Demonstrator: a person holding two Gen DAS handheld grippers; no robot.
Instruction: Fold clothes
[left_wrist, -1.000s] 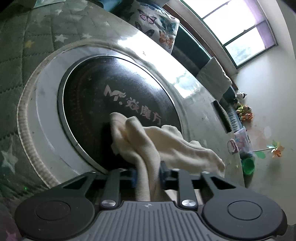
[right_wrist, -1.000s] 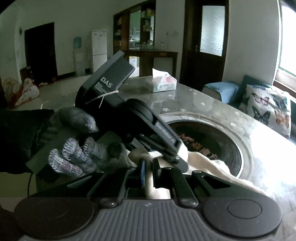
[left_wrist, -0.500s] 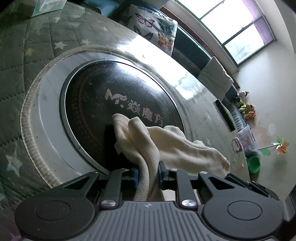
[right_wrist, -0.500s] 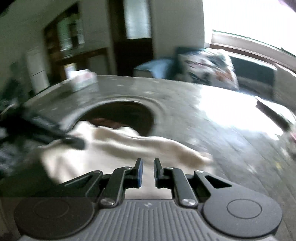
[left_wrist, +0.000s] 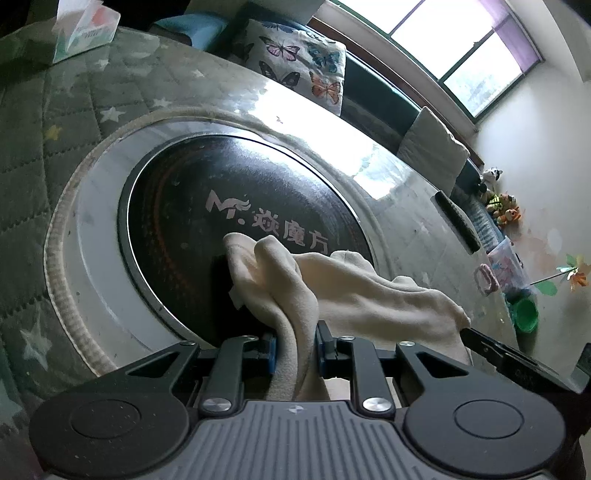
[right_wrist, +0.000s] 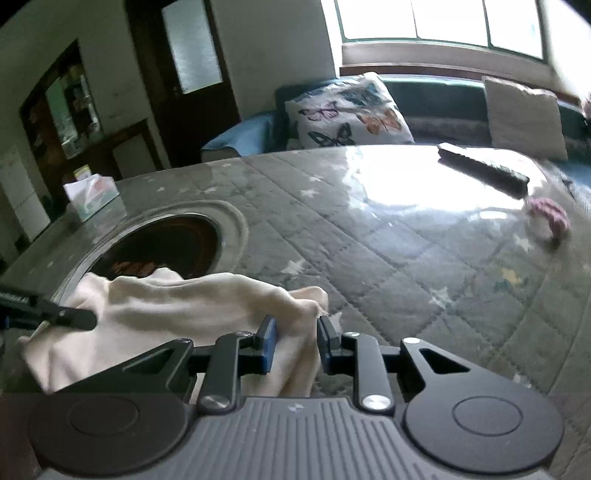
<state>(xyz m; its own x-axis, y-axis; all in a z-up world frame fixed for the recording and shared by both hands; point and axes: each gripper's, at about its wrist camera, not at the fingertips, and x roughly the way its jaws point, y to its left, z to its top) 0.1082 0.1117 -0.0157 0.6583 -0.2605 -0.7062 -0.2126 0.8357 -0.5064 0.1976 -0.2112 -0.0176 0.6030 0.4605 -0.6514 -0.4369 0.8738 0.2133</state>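
A cream cloth (left_wrist: 354, 291) lies bunched over the edge of the round black hotplate (left_wrist: 207, 199) set in the table. My left gripper (left_wrist: 295, 345) is shut on a thick fold of it, which rises between the blue pads. In the right wrist view the same cream cloth (right_wrist: 177, 306) stretches leftward from my right gripper (right_wrist: 295, 345), which is shut on a bunched corner of it. The left gripper's black finger (right_wrist: 62, 315) shows at the far left, on the cloth's other end. The cloth's underside is hidden.
A grey quilted cover with stars (right_wrist: 388, 251) spans the table. On it sit a tissue box (right_wrist: 92, 192), a black bar (right_wrist: 484, 166) and a pink bundle (right_wrist: 546, 218). A butterfly pillow (right_wrist: 351, 110) leans on the sofa behind.
My right gripper has swung away from the gloved hand and the left gripper toward the window side, and now has the cloth between its pads. The left gripper keeps its hold, barely moved.
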